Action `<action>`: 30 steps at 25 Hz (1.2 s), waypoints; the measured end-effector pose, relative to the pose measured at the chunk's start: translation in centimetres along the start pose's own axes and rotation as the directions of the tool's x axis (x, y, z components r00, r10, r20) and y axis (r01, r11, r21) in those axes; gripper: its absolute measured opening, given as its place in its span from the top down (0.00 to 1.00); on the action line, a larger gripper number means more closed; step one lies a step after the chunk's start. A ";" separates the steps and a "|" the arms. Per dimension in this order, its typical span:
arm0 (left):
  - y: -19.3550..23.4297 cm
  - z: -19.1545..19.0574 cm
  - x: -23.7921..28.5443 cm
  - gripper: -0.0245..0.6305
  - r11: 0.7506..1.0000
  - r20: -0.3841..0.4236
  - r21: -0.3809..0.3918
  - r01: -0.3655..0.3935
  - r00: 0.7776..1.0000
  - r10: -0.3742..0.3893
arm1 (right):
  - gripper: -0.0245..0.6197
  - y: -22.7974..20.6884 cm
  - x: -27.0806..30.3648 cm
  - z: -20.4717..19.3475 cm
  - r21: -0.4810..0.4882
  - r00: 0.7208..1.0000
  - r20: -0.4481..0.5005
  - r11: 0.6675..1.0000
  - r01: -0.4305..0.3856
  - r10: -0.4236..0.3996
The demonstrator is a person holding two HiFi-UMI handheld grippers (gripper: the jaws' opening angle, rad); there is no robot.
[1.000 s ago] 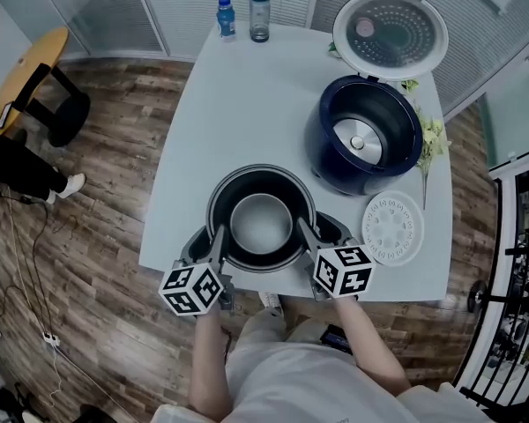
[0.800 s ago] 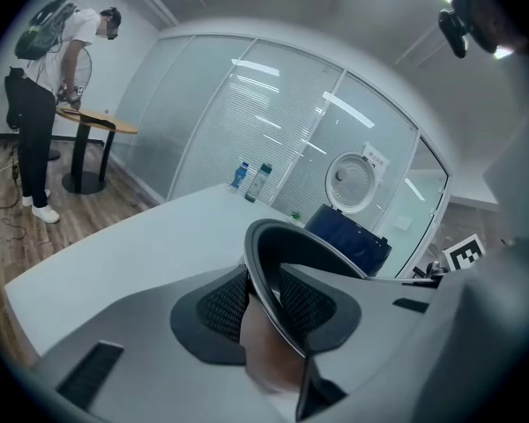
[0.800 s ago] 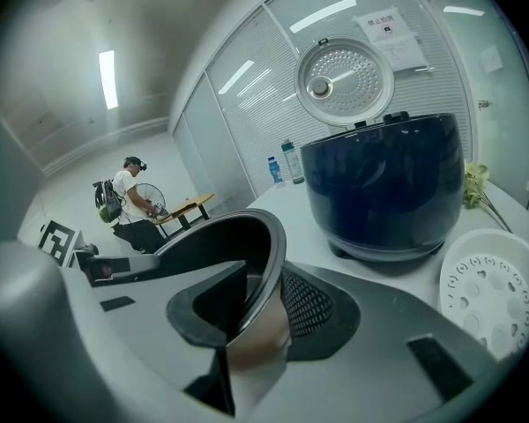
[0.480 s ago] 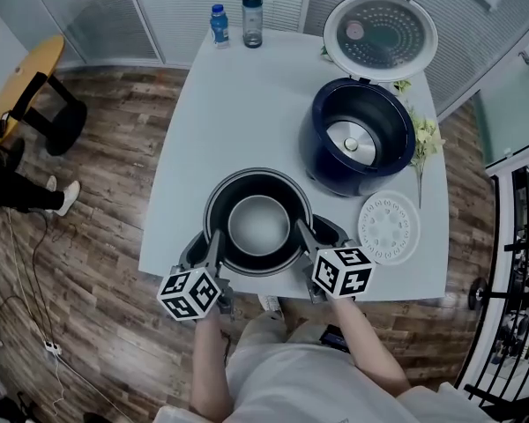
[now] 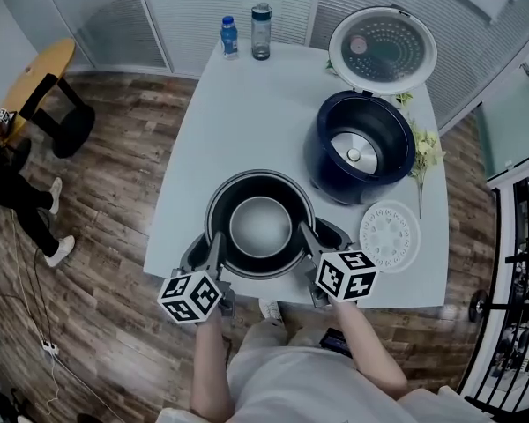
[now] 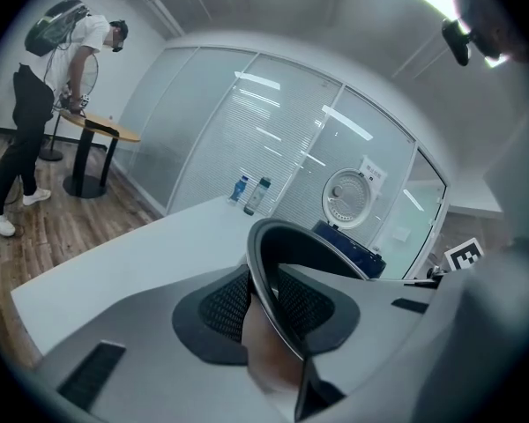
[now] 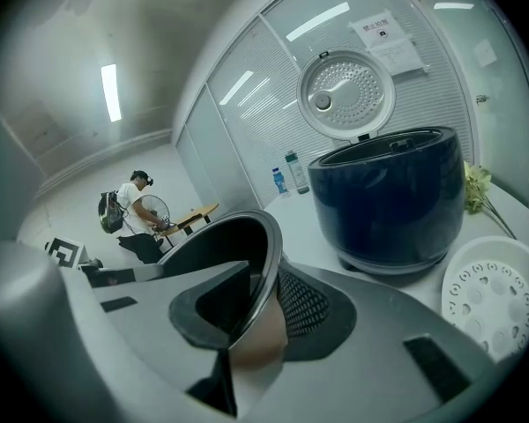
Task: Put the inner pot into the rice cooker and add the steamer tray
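Note:
The dark inner pot sits at the near edge of the white table, its grey bottom showing inside. My left gripper straddles the pot's left rim. My right gripper straddles the right rim. Both pairs of jaws are closing, one pad inside and one outside the wall, pressing on it. The navy rice cooker stands open at the back right, its round lid raised. The white perforated steamer tray lies flat to the right of the pot.
Two bottles stand at the table's far edge. A sprig of pale flowers lies right of the cooker. A person stands by a wooden side table on the left floor. Black railing runs along the right.
Both grippers stay on the pot's rim. Only the head view has shifted a little.

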State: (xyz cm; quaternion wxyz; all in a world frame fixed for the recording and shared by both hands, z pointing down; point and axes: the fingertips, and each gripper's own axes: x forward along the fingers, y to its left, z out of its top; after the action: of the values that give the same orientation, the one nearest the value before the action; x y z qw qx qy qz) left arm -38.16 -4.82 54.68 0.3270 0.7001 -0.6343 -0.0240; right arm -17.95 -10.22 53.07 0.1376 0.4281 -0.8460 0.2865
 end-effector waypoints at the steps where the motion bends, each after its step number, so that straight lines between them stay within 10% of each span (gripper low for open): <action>1: 0.0 0.2 -0.1 0.81 1.000 0.006 0.000 0.002 1.000 -0.002 | 0.79 0.2 -0.1 0.3 -0.001 1.000 0.006 1.000 -0.004 0.004; 30: -7.0 12.4 0.6 0.82 0.981 0.176 0.145 0.129 0.972 -0.154 | 0.80 1.8 -4.5 12.4 -0.023 0.958 0.286 1.000 -0.017 0.023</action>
State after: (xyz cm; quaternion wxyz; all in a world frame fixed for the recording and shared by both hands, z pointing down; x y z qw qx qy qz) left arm -37.45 -10.78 41.77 0.2163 0.7584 -0.6108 -0.0707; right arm -16.55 -13.94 40.31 0.0151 0.4552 -0.8641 0.2142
